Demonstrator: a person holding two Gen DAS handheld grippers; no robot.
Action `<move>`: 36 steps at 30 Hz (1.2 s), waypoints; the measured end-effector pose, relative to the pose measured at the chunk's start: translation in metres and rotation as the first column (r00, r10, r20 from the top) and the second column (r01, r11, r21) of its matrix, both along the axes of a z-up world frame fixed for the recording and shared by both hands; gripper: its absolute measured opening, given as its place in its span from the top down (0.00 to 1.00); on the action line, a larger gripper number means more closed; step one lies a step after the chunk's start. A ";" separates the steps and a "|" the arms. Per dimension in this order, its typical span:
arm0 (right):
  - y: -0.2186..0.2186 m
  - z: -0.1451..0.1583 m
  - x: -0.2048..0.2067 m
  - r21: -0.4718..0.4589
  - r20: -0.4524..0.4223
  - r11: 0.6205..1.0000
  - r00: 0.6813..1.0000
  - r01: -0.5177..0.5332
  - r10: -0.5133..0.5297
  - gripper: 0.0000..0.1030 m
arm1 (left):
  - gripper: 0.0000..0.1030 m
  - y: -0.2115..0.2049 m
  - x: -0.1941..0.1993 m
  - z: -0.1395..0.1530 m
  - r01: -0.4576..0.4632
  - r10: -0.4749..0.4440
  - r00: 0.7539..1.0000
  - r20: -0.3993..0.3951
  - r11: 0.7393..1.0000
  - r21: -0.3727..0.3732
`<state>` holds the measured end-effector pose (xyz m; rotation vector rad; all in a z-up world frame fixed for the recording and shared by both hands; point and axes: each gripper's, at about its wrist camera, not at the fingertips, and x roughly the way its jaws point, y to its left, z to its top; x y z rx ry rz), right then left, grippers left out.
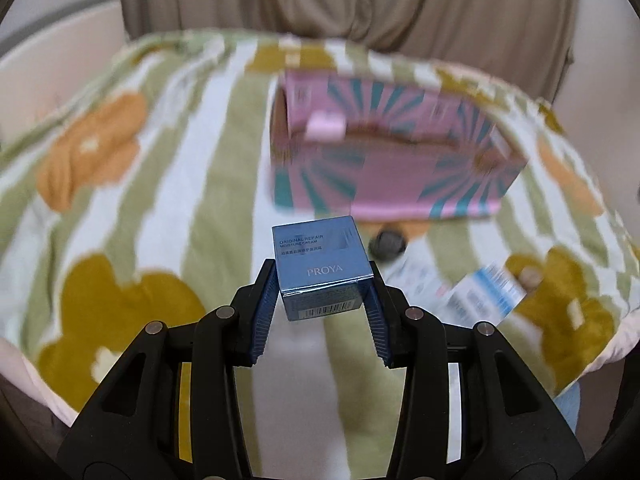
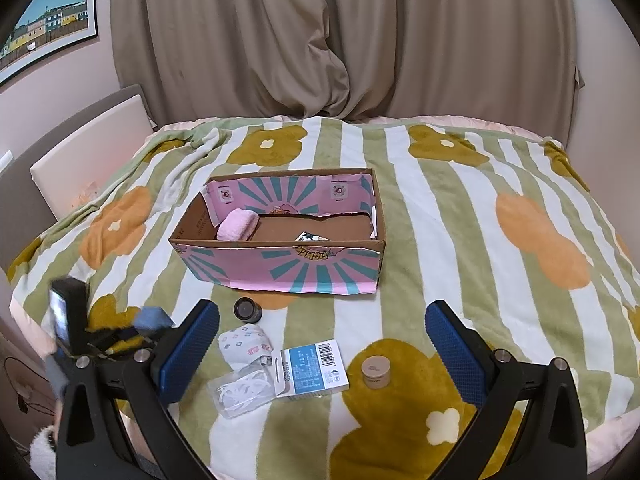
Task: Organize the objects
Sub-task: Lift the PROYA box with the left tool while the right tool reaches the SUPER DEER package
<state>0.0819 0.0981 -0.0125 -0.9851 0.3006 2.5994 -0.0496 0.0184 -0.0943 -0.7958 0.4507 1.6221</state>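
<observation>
Left fingers point(image 1: 276, 280): clamped on the blue cream box point(image 1: 320, 266), one pad on each side face, box square between them and clear of the blanket.
Left gripper point(image 1: 323, 284): angled down toward the bed, carrying the box short of the pink cardboard box point(image 1: 384, 184).
Right fingers point(image 2: 452, 336): spread wide, nothing between them.
Right gripper point(image 2: 320, 340): hanging over the near items, touching none.
Cream box position: in the air, near side of the pink cardboard box, not yet over its opening.
Inside the pink box: pink rolled cloth point(image 2: 238, 224) at the left end, a small printed packet point(image 2: 312, 237) near the front wall, bare floor toward the right.
Still loose on the blanket point(image 2: 440, 220): dark small jar point(image 2: 247, 310), white patterned pouch point(image 2: 245, 346), clear bag of white cord point(image 2: 242, 394), blue-and-white card pack point(image 2: 310, 372), round tan tin point(image 2: 376, 370).
Step in hand: likely carrying the cream box into the pink box.
Doing it well: lift above the front rim first, then forward; aim for the bare floor right of the cloth; keep the box level; lower until seated, only then release.
Risk: catching the torn front rim and shoving the light cardboard along the soft blanket.
</observation>
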 end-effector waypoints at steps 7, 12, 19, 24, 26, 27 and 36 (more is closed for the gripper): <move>-0.001 0.002 -0.002 -0.006 -0.013 1.000 1.000 0.003 -0.003 0.00 | 0.63 -0.031 0.000 0.094 -0.006 0.023 0.997 -0.078 0.979 0.206; -0.002 0.003 -0.004 -0.003 -0.014 1.000 1.000 0.004 -0.004 0.00 | 0.63 -0.050 0.006 0.134 0.002 0.038 0.990 -0.136 0.959 0.282; -0.002 -0.004 -0.008 -0.013 -0.001 1.000 1.000 0.008 -0.008 0.00 | 0.63 -0.055 0.009 0.147 0.018 0.024 0.991 -0.135 0.954 0.299; 0.002 -0.028 -0.026 -0.023 0.096 1.000 0.995 -0.017 0.019 0.00 | 0.63 -0.059 0.010 0.146 0.021 0.019 0.991 -0.131 0.954 0.298; 0.007 -0.048 -0.040 -0.039 0.171 0.998 0.984 -0.046 0.052 0.00 | 0.63 -0.059 0.011 0.145 0.024 0.017 0.991 -0.136 0.956 0.294; 0.009 -0.058 -0.047 -0.038 0.212 0.998 0.975 -0.058 0.064 0.00 | 0.63 -0.060 0.011 0.145 0.023 0.018 0.990 -0.136 0.956 0.293; 0.012 -0.133 -0.093 -0.134 0.449 0.974 0.865 -0.183 0.224 0.00 | 0.63 -0.061 0.012 0.136 0.019 0.017 0.992 -0.128 0.960 0.278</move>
